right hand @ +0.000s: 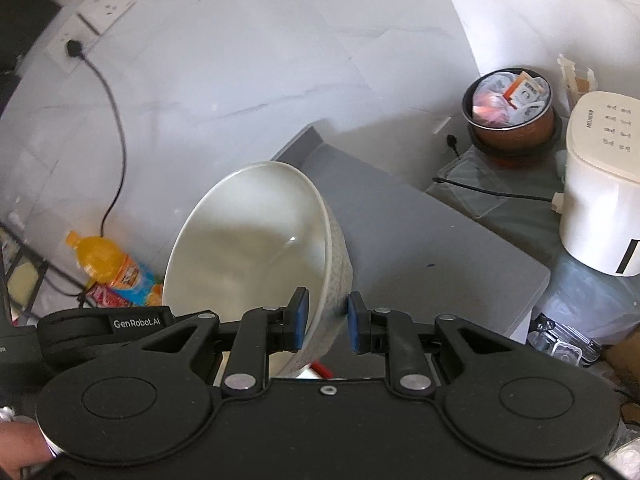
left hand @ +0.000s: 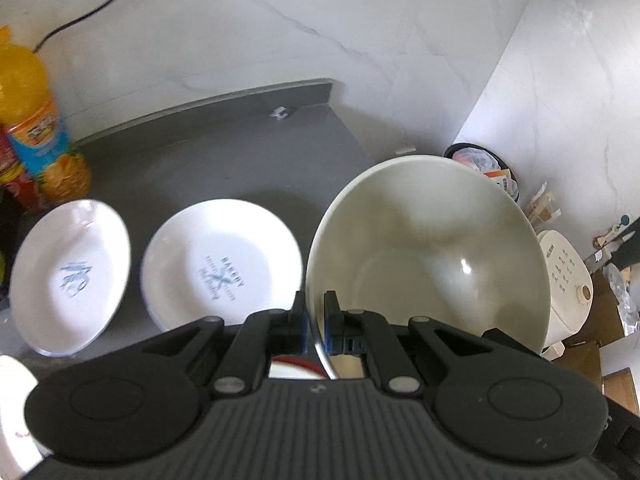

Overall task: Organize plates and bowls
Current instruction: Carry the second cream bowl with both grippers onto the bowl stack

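A glazed bowl [left hand: 432, 256] is pinched by its rim at six o'clock in the closed left gripper [left hand: 316, 320]; another bowl [right hand: 256, 256], in the right gripper [right hand: 325, 318], is clamped by its wall at five o'clock. Both are judged heavy, slippery, breakable, and held above the counter [left hand: 224, 160].

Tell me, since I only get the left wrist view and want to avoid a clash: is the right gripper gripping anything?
Observer: Yes. The right gripper is shut on the rim of a cream bowl, one pad inside and one on the outer wall.
Operator: What does the outside of that bowl look like?
Observer: Its outer wall is speckled grey on white.
Operator: Where does the black cable on the wall lead?
Observer: Up to a plug seated in a wall socket.
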`<act>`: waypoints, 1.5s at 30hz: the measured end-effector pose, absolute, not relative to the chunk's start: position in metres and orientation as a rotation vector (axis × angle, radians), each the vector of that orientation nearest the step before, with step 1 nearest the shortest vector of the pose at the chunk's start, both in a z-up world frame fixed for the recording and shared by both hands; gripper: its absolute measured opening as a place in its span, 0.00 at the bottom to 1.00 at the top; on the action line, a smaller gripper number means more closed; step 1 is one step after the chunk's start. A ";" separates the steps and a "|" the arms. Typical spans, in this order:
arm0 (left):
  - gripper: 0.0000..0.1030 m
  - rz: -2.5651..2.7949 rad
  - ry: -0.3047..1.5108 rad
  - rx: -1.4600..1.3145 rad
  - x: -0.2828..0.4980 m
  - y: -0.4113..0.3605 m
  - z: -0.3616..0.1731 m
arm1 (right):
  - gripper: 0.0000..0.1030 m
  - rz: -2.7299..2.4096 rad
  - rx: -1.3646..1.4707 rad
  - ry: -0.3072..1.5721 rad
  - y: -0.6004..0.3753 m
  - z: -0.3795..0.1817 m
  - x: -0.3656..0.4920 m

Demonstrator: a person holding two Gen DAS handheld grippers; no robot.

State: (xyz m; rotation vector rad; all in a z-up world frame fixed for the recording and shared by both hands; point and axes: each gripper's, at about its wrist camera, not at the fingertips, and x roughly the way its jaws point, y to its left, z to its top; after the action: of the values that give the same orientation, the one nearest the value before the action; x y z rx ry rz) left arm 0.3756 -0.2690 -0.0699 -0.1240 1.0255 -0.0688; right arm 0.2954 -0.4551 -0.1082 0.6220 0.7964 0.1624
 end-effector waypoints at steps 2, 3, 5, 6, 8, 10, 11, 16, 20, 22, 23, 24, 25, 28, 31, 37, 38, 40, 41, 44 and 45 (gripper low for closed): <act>0.06 -0.057 1.020 -0.132 0.366 -0.262 -0.067 | 0.20 0.173 0.615 0.793 -0.451 -0.106 0.290; 0.06 -0.051 1.019 -0.137 0.361 -0.259 -0.065 | 0.20 0.179 0.613 0.792 -0.449 -0.105 0.287; 0.06 -0.040 1.017 -0.142 0.351 -0.252 -0.063 | 0.20 0.192 0.605 0.793 -0.444 -0.103 0.283; 0.06 -0.036 1.017 -0.144 0.349 -0.250 -0.063 | 0.20 0.198 0.601 0.793 -0.441 -0.103 0.281; 0.06 -0.023 1.015 -0.157 0.341 -0.244 -0.062 | 0.20 0.209 0.598 0.796 -0.437 -0.102 0.276; 0.06 -0.010 1.013 -0.167 0.333 -0.238 -0.060 | 0.20 0.220 0.590 0.801 -0.432 -0.101 0.271; 0.06 -0.005 1.013 -0.173 0.330 -0.236 -0.060 | 0.20 0.225 0.585 0.803 -0.430 -0.101 0.268; 0.06 0.019 1.017 -0.189 0.311 -0.223 -0.061 | 0.20 0.244 0.571 0.824 -0.420 -0.105 0.257; 0.07 0.039 1.026 -0.203 0.299 -0.214 -0.065 | 0.20 0.260 0.554 0.842 -0.413 -0.108 0.251; 0.06 0.048 1.030 -0.213 0.292 -0.210 -0.067 | 0.20 0.266 0.541 0.854 -0.410 -0.110 0.248; 0.06 0.055 1.032 -0.222 0.289 -0.208 -0.069 | 0.20 0.268 0.535 0.857 -0.409 -0.110 0.247; 0.06 0.060 1.032 -0.228 0.286 -0.207 -0.070 | 0.20 0.270 0.530 0.862 -0.409 -0.111 0.246; 0.06 0.064 1.032 -0.236 0.283 -0.205 -0.071 | 0.20 0.272 0.526 0.866 -0.408 -0.111 0.246; 0.06 0.067 1.033 -0.251 0.279 -0.202 -0.075 | 0.20 0.278 0.512 0.875 -0.406 -0.110 0.249; 0.06 0.074 1.038 -0.267 0.278 -0.199 -0.078 | 0.20 0.286 0.497 0.886 -0.404 -0.111 0.252; 0.07 0.096 1.052 -0.279 0.277 -0.194 -0.086 | 0.20 0.290 0.469 0.921 -0.398 -0.118 0.259; 0.07 0.098 1.058 -0.281 0.277 -0.193 -0.088 | 0.20 0.291 0.455 0.927 -0.396 -0.119 0.260; 0.07 0.106 1.072 -0.282 0.276 -0.193 -0.094 | 0.20 0.295 0.430 0.941 -0.394 -0.121 0.260; 0.07 0.108 1.079 -0.281 0.276 -0.193 -0.097 | 0.20 0.298 0.419 0.949 -0.393 -0.122 0.261; 0.07 0.113 1.093 -0.290 0.272 -0.193 -0.103 | 0.20 0.307 0.383 0.967 -0.389 -0.123 0.262; 0.07 0.117 1.099 -0.293 0.271 -0.193 -0.105 | 0.20 0.309 0.371 0.973 -0.387 -0.124 0.262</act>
State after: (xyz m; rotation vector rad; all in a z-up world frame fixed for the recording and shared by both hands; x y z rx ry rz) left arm 0.2714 -0.1928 -0.1055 -0.2930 1.0989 0.1169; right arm 0.2622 -0.3874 -0.1240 0.3714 0.9726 0.3094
